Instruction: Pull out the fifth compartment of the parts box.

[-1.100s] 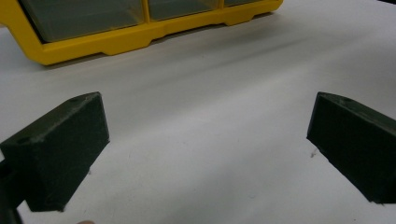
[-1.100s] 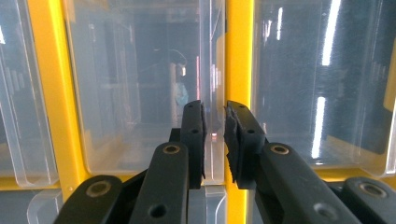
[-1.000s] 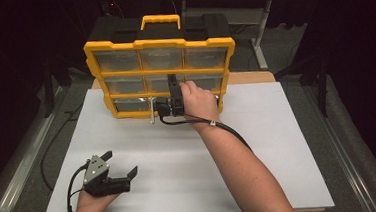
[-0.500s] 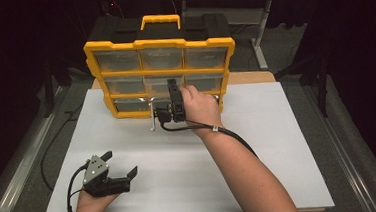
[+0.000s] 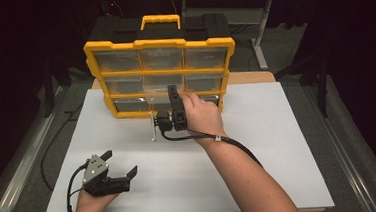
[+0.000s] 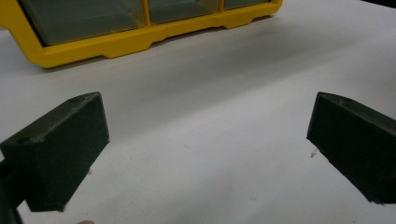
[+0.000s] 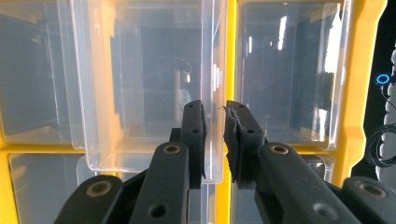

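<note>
A yellow organiser (image 5: 159, 42) with clear drawers stands upright at the back of the white table top (image 5: 259, 146). Its middle clear drawer (image 5: 156, 92) sticks out toward me. My right gripper (image 5: 173, 93) is shut on that drawer; in the right gripper view the pads pinch the drawer's thin clear wall (image 7: 214, 70) between them, and the right gripper (image 7: 215, 128) points straight at the organiser's yellow frame (image 7: 229, 42). My left gripper (image 5: 121, 163) rests low at the near left of the table, open, with nothing between its fingers (image 6: 60, 149).
The organiser's yellow bottom edge (image 6: 116, 44) lies ahead of the left gripper across bare white surface (image 6: 210, 93). A thin pale upright piece (image 5: 152, 126) stands just in front of the organiser. A cable (image 5: 239, 147) trails from the right gripper along the forearm.
The right hand has drawn back a little toward me, and the clear drawer has slid further out of the organiser with it. The left gripper has stayed put.
</note>
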Available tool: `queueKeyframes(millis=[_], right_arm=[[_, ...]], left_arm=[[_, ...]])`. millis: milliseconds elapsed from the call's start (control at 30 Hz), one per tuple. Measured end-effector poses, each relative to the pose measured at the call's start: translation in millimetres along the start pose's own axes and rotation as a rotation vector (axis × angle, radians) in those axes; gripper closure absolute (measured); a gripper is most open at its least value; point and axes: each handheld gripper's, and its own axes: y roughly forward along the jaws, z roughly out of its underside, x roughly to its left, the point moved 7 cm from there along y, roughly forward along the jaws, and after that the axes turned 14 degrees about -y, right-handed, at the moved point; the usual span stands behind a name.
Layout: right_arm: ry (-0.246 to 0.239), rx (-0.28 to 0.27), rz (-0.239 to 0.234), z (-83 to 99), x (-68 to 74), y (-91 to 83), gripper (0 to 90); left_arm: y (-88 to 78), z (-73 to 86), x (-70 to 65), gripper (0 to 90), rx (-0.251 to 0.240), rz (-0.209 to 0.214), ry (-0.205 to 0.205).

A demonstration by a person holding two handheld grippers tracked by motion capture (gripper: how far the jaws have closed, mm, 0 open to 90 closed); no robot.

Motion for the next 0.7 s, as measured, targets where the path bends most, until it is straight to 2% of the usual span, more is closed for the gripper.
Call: queueKeyframes(millis=[433, 700], right_arm=[[0.012, -0.008, 0.009, -3.0, 0.6, -20.4, 79.2], [0.013, -0.008, 0.015, -1.4, 1.7, -26.6, 79.0]], left_arm=[[-1.1, 0.3, 0.8, 0.0, 0.001, -0.003, 0.003], [-0.9, 0.8, 0.7, 0.0, 0.006, -0.004, 0.01]])
